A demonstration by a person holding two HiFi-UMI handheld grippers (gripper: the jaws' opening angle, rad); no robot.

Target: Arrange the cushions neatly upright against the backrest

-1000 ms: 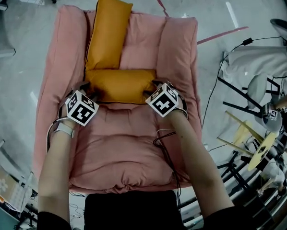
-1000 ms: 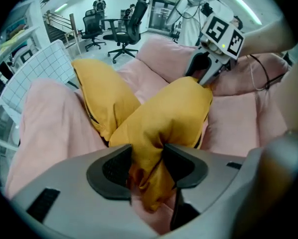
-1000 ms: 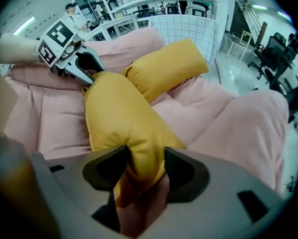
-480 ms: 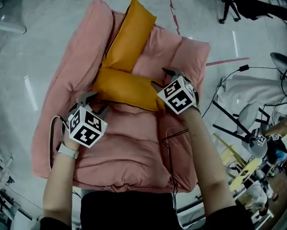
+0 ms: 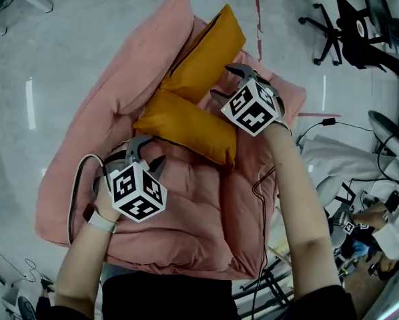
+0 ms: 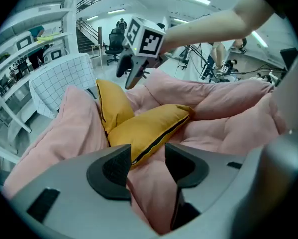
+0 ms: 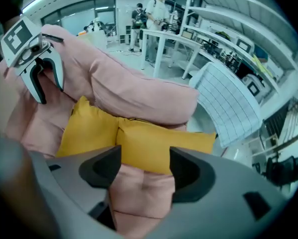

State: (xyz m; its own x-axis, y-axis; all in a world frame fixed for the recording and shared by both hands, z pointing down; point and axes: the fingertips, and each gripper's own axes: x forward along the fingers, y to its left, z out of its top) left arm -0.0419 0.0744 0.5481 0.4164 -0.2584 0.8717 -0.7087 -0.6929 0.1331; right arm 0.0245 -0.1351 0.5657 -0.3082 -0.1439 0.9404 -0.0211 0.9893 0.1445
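My gripper views show the gaps best: left gripper (image 6: 146, 166) spread, right gripper (image 7: 145, 171) opening, both empty, cushions (image 5: 186, 125) beyond.

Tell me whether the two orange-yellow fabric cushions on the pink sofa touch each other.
Touching. The head view shows the nearer orange-yellow fabric cushion butting against the farther orange-yellow cushion, with no gap where they meet.

Dusty pink all over the padded sofa (image 5: 179, 205). Mustard yellow on the near cushion (image 5: 186, 127) and the far cushion (image 5: 206, 52), each edged with a thin black seam. Pale grey floor (image 5: 66, 59) crossed by a red tape line (image 5: 256, 12). White cloth (image 7: 228, 101) gridded with thin dark lines.
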